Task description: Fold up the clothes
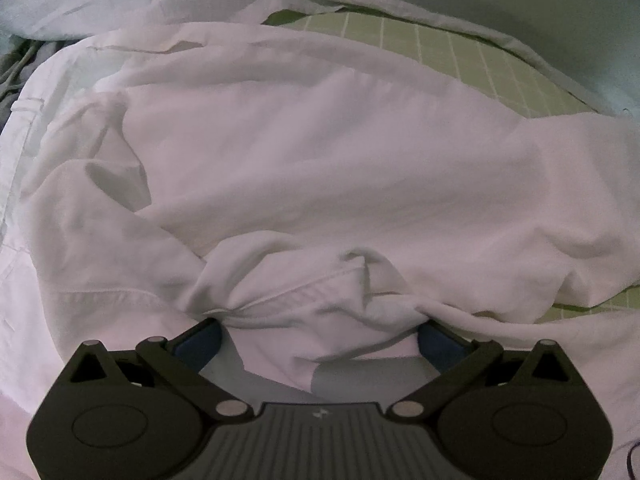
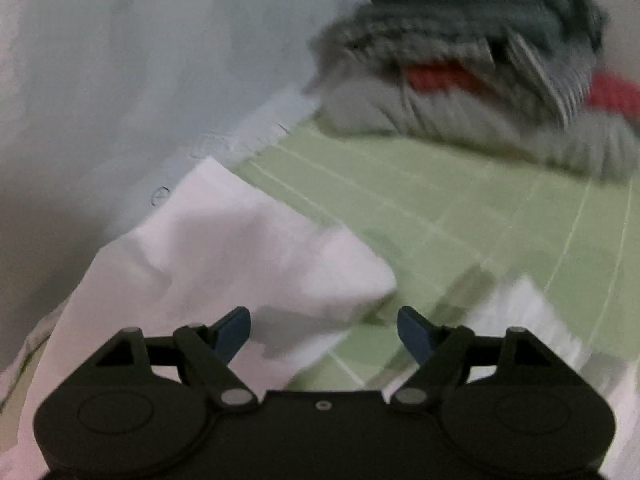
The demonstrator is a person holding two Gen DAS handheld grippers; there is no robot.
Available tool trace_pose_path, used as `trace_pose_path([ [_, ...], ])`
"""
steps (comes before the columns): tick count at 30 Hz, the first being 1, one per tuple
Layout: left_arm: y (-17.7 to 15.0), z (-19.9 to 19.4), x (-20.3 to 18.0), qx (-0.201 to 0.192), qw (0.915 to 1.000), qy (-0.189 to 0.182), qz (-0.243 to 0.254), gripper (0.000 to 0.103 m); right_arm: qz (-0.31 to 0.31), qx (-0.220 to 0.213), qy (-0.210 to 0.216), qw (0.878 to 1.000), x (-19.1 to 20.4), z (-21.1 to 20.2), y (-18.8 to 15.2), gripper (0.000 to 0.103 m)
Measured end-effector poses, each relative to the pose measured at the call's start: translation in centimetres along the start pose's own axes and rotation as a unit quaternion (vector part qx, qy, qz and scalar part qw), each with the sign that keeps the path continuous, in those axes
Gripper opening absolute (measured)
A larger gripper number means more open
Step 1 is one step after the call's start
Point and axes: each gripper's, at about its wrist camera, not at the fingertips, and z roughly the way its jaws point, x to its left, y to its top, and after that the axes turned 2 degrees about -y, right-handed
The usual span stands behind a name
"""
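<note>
Two tools in play, and both stand wide apart. At the bottom of the left wrist view, the left tool [image 1: 320, 330] has a bunched, seamed edge of the white garment [image 1: 304, 168] sitting right between its blue fingertips [image 1: 200, 344], jaws spread and not yet pinching. Beyond it the white cloth fills the middle of the frame, rumpled, with a deep crease at centre left, spread over the green gridded mat [image 1: 460, 56] that peeks out at upper right.

Over in the right wrist view, the right tool [image 2: 324, 332] hangs wide and empty at the bottom, a white corner of cloth just ahead to its left, green mat in the middle. At upper right, blurred by motion, sits what looks like a pile of grey and red clothes [image 2: 472, 64].

For a clean fold, my read: the left should bite the hem seam itself, not the loose bunch, and the right should take a matching edge before either lifts.
</note>
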Motion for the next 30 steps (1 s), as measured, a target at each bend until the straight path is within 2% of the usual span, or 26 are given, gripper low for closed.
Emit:
trace_pose_path([
  [3, 0.4, 0.2, 0.0, 0.012, 0.9999, 0.000, -0.003, 0.103, 0.001, -0.009, 0.005, 1.000, 0.6, 1.1, -0.3, 0.081],
  [5, 0.5, 0.2, 0.0, 0.018, 0.9998, 0.001, -0.006, 0.103, -0.005, -0.017, -0.001, 1.000, 1.2, 1.6, -0.1, 0.076],
  [6, 0.6, 0.2, 0.0, 0.020, 0.9998, 0.002, -0.008, 0.103, -0.016, -0.020, -0.008, 1.000, 1.4, 1.8, 0.0, 0.063],
  [7, 0.6, 0.2, -0.1, 0.021, 0.9997, 0.003, -0.010, 0.103, -0.040, -0.019, -0.018, 0.999, 1.9, 2.0, 0.2, 0.041],
  [9, 0.6, 0.2, -0.1, 0.022, 0.9996, 0.004, -0.014, 0.103, -0.094, -0.007, -0.012, 0.995, 2.6, 2.1, 0.5, 0.017],
  [10, 0.5, 0.3, -0.1, 0.022, 0.9996, 0.004, -0.014, 0.103, -0.110, -0.009, -0.001, 0.994, 2.5, 1.7, 0.7, 0.012],
  [13, 0.5, 0.3, -0.1, 0.022, 0.9997, 0.002, -0.013, 0.103, -0.135, -0.047, -0.013, 0.990, 1.3, -1.0, 1.7, 0.011],
  [15, 0.4, 0.3, -0.2, 0.017, 0.9998, 0.002, -0.012, 0.103, -0.134, -0.058, -0.049, 0.988, 0.1, -2.3, 2.0, 0.011],
  [17, 0.3, 0.3, -0.2, 0.014, 0.9998, 0.002, -0.012, 0.103, -0.125, -0.031, -0.089, 0.988, -1.4, -2.1, 1.5, 0.012],
  [19, 0.4, 0.3, -0.2, 0.016, 0.9998, 0.000, -0.010, 0.103, -0.137, 0.003, -0.120, 0.983, -1.9, -0.8, 0.1, 0.015],
  [20, 0.4, 0.4, -0.2, 0.017, 0.9998, 0.000, -0.008, 0.103, -0.157, -0.001, -0.133, 0.979, -1.5, -1.0, -0.4, 0.017],
  [21, 0.5, 0.4, -0.1, 0.018, 0.9998, -0.001, -0.006, 0.103, -0.178, -0.010, -0.147, 0.973, -0.6, -1.2, -0.6, 0.023],
  [22, 0.4, 0.4, -0.1, 0.017, 0.9998, -0.001, -0.007, 0.103, -0.198, -0.018, -0.164, 0.966, 0.3, -1.5, -0.7, 0.039],
  [23, 0.4, 0.4, -0.1, 0.016, 0.9998, -0.001, -0.008, 0.103, -0.217, -0.025, -0.180, 0.959, 1.2, -1.7, -0.8, 0.049],
  [24, 0.3, 0.4, 0.0, 0.015, 0.9998, -0.002, -0.009, 0.103, -0.227, -0.036, -0.188, 0.955, 1.9, -2.1, -0.8, 0.065],
  [25, 0.2, 0.3, 0.0, 0.014, 0.9999, -0.003, -0.008, 0.103, -0.229, -0.049, -0.184, 0.955, 2.6, -2.6, -0.8, 0.074],
  [26, 0.1, 0.2, 0.0, 0.013, 0.9999, -0.005, -0.008, 0.103, -0.232, -0.058, -0.174, 0.955, 3.3, -3.2, -0.8, 0.077],
  [28, 0.0, -0.6, 0.6, 0.003, 0.9998, -0.014, -0.014, 0.103, -0.237, -0.072, -0.150, 0.957, 4.8, -4.1, -0.9, 0.090],
  [30, -0.1, -2.2, 1.7, -0.024, 0.9992, -0.024, -0.023, 0.103, -0.234, -0.077, -0.123, 0.961, 6.3, -4.7, -0.9, 0.094],
])
